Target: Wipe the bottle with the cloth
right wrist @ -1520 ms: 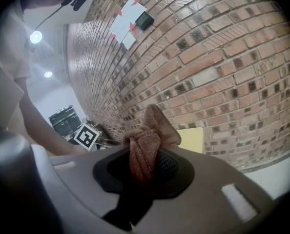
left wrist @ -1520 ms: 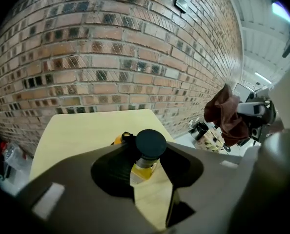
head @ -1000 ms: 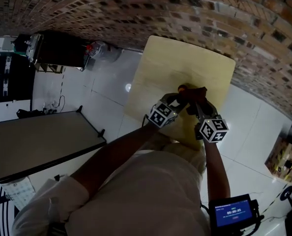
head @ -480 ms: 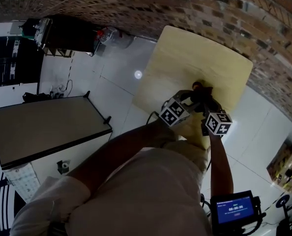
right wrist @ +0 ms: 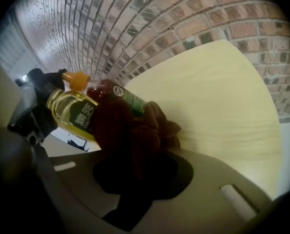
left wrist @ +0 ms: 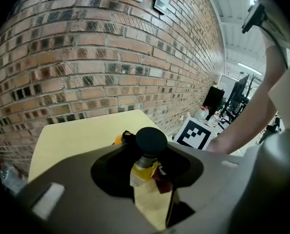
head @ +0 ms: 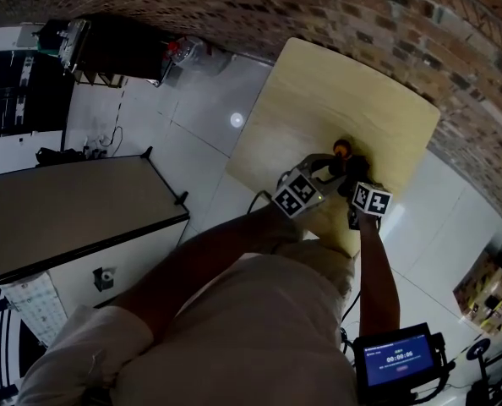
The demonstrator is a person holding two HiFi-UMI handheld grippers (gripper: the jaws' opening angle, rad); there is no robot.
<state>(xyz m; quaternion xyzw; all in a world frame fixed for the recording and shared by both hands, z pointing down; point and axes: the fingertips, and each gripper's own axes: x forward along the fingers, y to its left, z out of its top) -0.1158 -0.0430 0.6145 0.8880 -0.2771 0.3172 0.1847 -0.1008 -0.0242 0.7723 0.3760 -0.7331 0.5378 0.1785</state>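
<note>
The left gripper (left wrist: 147, 182) is pinching the bottle (right wrist: 72, 112) by its upper part, just below the orange cap (right wrist: 77, 80). It is holding the bottle tilted over the table (head: 335, 83), close to the edge nearest the person and toward that edge's right corner. The right gripper (right wrist: 130, 177) is clamping a dark red cloth (right wrist: 128, 130), which is bunching against the bottle's middle and covering part of the green label (right wrist: 133, 101). The bottle is looking like thin clear plastic holding yellow oil. It is probably light, smooth and slippery, and could give under a hard squeeze, so the stiffer upper end is seeming the safer hold. The cloth is soft and is draping around the body easily.
</note>
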